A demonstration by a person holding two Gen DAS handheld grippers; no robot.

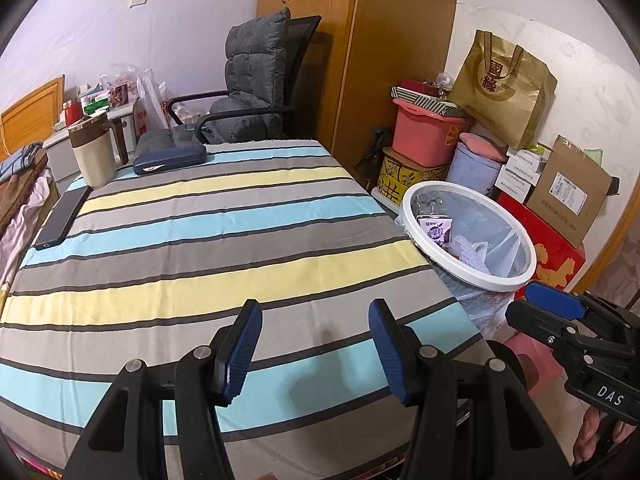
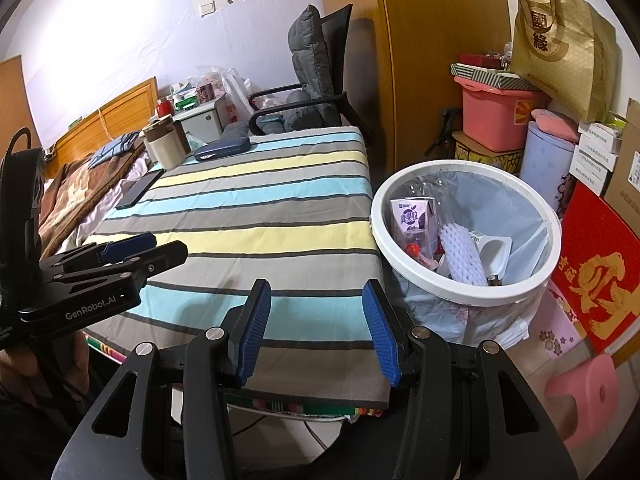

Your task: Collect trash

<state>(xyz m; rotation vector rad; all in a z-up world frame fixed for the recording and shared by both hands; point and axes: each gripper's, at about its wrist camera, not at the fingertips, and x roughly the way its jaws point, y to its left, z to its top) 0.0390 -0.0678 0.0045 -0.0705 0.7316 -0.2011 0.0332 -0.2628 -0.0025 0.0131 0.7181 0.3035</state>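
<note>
The left gripper (image 1: 316, 350) sits nearest the lens, its blue-padded jaws parted with nothing between them, hovering over the near edge of the table (image 1: 192, 240) with its striped cloth. The right gripper (image 2: 318, 332) is likewise released and empty, above the table's near right corner. Just off the table's right side stands the white-rimmed trash bin (image 2: 466, 294), lined with a clear bag. The trash lies inside it: a purple milk carton (image 2: 412, 218), a white ridged sponge-like piece (image 2: 462, 256) and a white cup (image 2: 496, 254) (smaller scraps under them are hard to make out). At the table's far end sit a lidded mug (image 1: 94, 150), a dark blue case (image 1: 170, 160) and a phone (image 1: 62, 218)
</note>
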